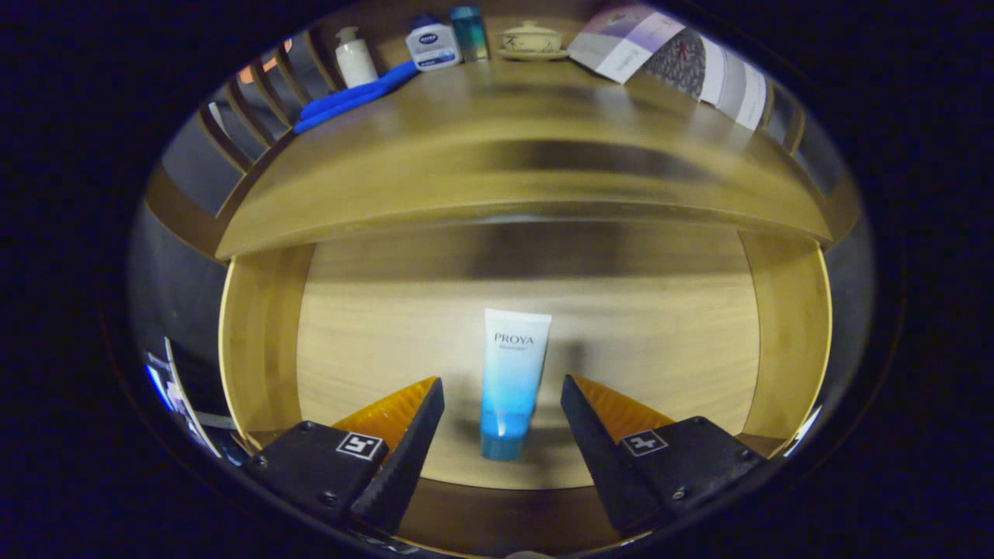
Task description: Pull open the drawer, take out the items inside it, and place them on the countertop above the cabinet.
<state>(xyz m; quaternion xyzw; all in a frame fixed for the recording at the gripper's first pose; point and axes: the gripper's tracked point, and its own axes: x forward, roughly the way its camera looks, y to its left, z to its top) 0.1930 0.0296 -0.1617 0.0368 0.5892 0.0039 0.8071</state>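
Observation:
The wooden drawer (260,341) stands pulled open below the countertop (512,147). On the drawer floor lies a white-to-blue cosmetic tube (511,373), cap toward me. My gripper (503,380) hangs open over the drawer, one finger on each side of the tube's lower half, with a gap on both sides and no contact. The tube's cap end sits between the fingertips and its flat white end reaches beyond them.
At the back of the countertop stand a white pump bottle (354,58), a white and blue bottle (432,45), a teal bottle (470,32) and a lidded ceramic cup (530,39). A blue cloth (353,97) lies at its left, a folded leaflet (675,62) at its right.

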